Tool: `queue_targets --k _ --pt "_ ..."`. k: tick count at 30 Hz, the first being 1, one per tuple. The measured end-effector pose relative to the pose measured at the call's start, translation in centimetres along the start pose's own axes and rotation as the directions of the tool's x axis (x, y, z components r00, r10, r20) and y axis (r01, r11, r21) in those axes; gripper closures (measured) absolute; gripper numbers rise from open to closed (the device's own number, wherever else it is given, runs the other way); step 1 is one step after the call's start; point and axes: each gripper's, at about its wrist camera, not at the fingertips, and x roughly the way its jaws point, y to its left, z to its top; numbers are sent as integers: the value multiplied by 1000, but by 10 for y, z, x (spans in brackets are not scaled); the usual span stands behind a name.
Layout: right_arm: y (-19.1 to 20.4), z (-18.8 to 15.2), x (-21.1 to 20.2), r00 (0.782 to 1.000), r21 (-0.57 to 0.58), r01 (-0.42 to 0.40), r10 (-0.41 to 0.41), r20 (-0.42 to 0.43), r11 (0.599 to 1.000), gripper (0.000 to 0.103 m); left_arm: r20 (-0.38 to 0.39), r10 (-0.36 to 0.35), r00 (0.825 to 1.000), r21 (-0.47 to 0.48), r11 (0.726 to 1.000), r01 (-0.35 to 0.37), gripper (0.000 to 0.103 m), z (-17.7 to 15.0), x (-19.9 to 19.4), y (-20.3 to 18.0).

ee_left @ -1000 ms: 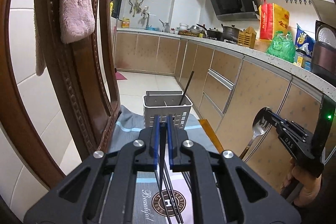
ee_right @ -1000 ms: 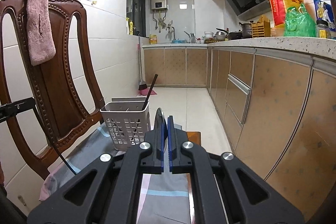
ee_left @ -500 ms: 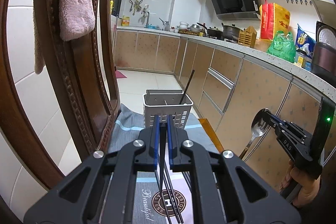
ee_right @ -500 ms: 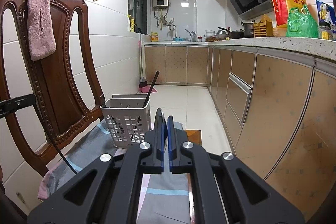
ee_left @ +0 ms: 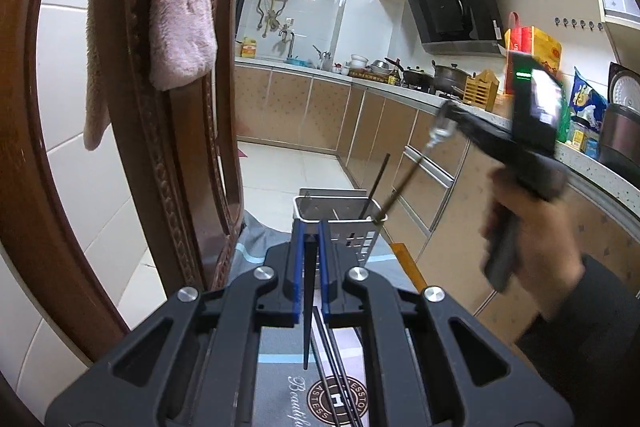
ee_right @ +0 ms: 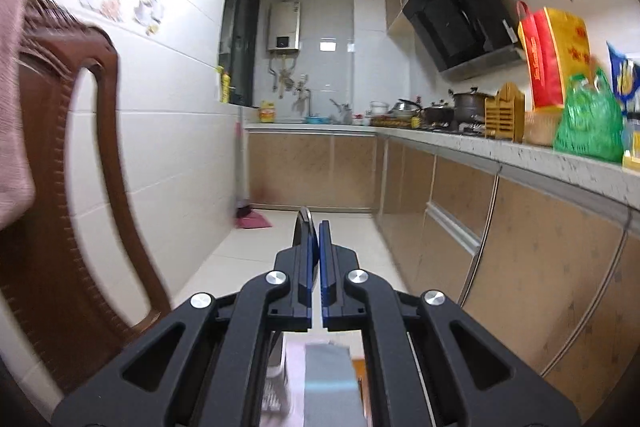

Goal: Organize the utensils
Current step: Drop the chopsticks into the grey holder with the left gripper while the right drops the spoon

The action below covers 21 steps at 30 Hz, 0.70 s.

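Observation:
My left gripper (ee_left: 311, 229) is shut on a black chopstick (ee_left: 307, 307) that hangs down between its blue pads. Two more black chopsticks (ee_left: 334, 371) lie on the cloth below. Just ahead stands the white slotted utensil basket (ee_left: 340, 231) with one black chopstick (ee_left: 378, 179) leaning in it. A hand holds my right gripper (ee_left: 450, 121) above and right of the basket, shut on the bowl of a metal spoon (ee_left: 440, 129). The spoon's handle slants down to the basket's right rim. In the right wrist view the right gripper (ee_right: 314, 233) pinches the spoon's bowl edge (ee_right: 303, 223), and the basket (ee_right: 276, 397) is a blur beneath it.
A carved wooden chair back (ee_left: 168, 147) with a pink towel (ee_left: 180, 7) stands close on the left. Kitchen cabinets (ee_left: 440, 195) and a cluttered counter (ee_right: 520, 147) run along the right. A patterned cloth (ee_left: 280, 379) covers the seat, with an orange wooden edge (ee_left: 408, 263) beside it.
The right gripper has swung up and to the left with the spoon, bringing its handle over the basket's right side. The basket has dropped below the right view. The left gripper still holds its chopstick.

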Motion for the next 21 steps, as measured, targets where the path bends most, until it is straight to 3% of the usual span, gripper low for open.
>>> queue_targets --k 5,10,18,21 --pt "24 -16 49 997 -37 82 -83 -8 996 99 0 0 1000 5 1000 0 96 0 1 4" --pt "38 -59 82 991 -49 115 -118 -59 992 99 -6 2 1000 1 1000 -2 96 -1 3 8" --pt "44 -108 87 989 -51 76 -82 -121 996 98 -12 -4 1000 -3 1000 4 96 -1 5 4" --pt "33 -111 82 983 -12 12 -14 -185 1000 92 -19 -9 1000 -2 1000 9 96 -2 7 3"
